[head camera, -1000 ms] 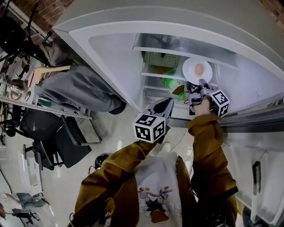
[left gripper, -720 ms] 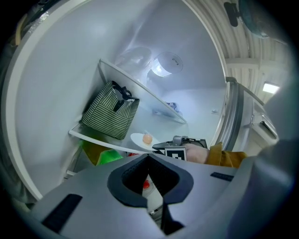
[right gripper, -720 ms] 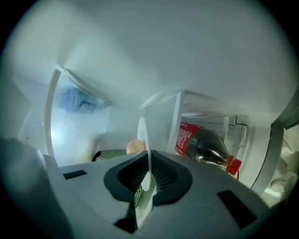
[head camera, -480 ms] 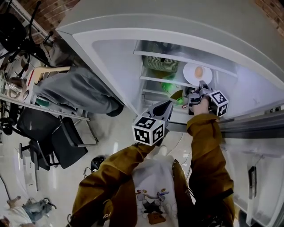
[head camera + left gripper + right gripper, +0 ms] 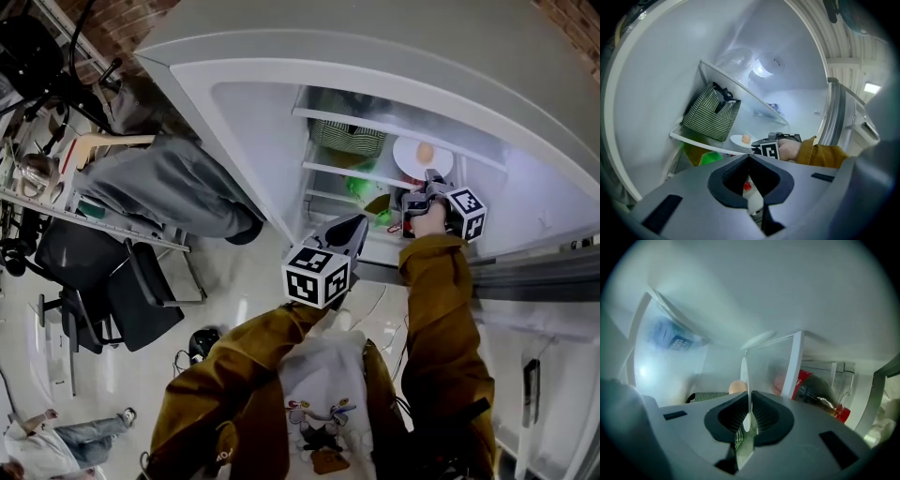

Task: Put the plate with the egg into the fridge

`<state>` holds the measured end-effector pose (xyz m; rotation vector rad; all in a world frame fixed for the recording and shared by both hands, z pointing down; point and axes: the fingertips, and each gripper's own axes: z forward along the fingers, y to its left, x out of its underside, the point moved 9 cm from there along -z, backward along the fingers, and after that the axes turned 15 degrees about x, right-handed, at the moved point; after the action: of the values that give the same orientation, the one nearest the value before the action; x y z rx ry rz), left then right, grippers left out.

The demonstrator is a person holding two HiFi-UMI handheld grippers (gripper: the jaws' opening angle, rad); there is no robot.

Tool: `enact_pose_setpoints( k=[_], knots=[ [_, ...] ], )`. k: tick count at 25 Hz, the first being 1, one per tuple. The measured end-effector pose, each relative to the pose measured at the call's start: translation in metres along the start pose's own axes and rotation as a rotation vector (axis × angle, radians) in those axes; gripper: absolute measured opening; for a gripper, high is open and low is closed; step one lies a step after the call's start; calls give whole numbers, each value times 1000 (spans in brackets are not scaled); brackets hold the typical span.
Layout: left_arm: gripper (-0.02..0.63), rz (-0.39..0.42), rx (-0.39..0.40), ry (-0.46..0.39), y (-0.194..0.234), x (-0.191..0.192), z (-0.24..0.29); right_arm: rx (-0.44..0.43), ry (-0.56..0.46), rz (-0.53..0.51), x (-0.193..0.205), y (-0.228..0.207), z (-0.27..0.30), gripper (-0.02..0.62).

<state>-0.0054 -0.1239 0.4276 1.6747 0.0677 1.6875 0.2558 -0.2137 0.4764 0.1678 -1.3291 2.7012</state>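
A small white plate [image 5: 412,157] with a tan egg [image 5: 425,152] on it hangs inside the open fridge, above the middle shelf [image 5: 328,170]. My right gripper [image 5: 428,178] is shut on the plate's near rim. In the right gripper view the plate [image 5: 744,373] shows edge-on between the pads, with the egg [image 5: 736,386] to its left. My left gripper [image 5: 354,225] is shut and empty, in front of the fridge and lower. The left gripper view shows its closed jaws [image 5: 749,158] and, past them, the plate [image 5: 738,140], the egg [image 5: 746,138] and the right gripper's marker cube [image 5: 770,150].
A striped bag [image 5: 712,113] stands on the shelf to the left of the plate, with green items [image 5: 701,157] below it. A dark bottle with a red cap [image 5: 822,398] lies at the right. The fridge door [image 5: 534,272] stands open at right. Chairs [image 5: 122,291] stand at left.
My right gripper has carried the plate with the egg a little deeper into the fridge. The left gripper has stayed where it was.
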Motion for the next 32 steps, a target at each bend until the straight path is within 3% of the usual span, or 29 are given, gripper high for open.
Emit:
enact_pose_setpoints(
  k=[9, 20, 32],
  knots=[
    [8, 6, -5, 0, 0, -1, 1, 30, -12, -53, -7, 14, 8, 15],
    [8, 1, -7, -3, 0, -2, -2, 90, 18, -29, -11, 26, 8, 17],
    [8, -3, 1, -4, -3, -1, -6, 93, 29, -38, -14, 27, 6, 23]
  ],
)
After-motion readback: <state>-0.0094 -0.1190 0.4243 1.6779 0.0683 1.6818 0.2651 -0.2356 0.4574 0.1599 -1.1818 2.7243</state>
